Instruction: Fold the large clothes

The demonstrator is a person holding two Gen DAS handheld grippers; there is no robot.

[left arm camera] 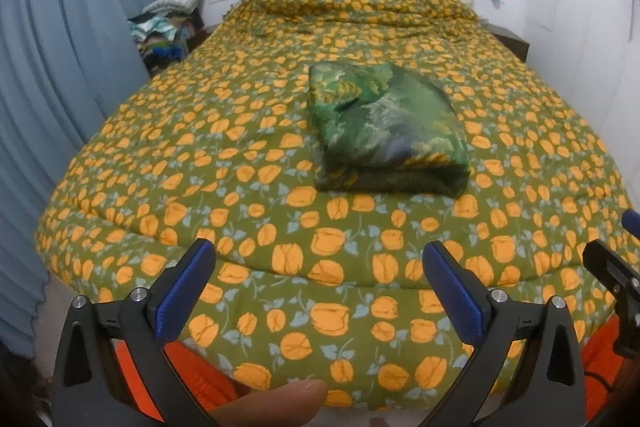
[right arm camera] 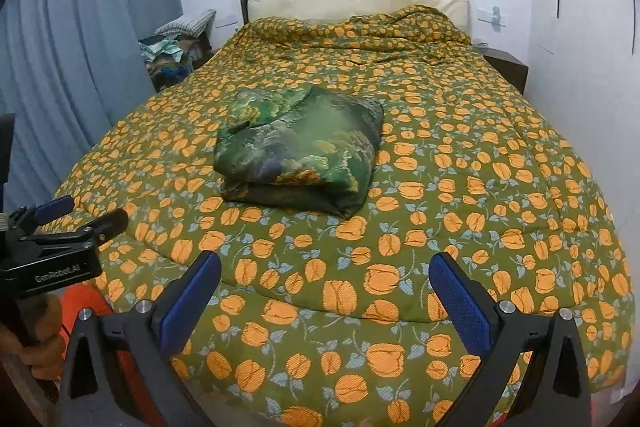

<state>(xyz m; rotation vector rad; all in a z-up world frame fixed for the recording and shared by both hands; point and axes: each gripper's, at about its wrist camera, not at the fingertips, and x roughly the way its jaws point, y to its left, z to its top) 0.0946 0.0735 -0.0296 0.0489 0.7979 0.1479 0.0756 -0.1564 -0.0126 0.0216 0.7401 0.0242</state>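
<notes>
Folded green garment (left arm camera: pixel 386 131) sits on the flowery bedspread (left arm camera: pixel 280 267) mid-bed, roughly 1 o'clock from the left gripper (left arm camera: pixel 318 287) and 11 o'clock from the right gripper (right arm camera: pixel 324 291). Both are spread wide with nothing between the blue pads, hanging over the foot of the bed. The clothes pile (left arm camera: pixel 168 27) at 10 o'clock is too blurry to sort out, and the curtain (left arm camera: pixel 60 67) gets cut off.

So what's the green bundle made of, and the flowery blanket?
The bundle looks like thin, silky cloth: it has a soft sheen and folds smoothly. The blanket looks like padded, matte woven cotton, puffy with stitched seams, though that's a guess.
</notes>
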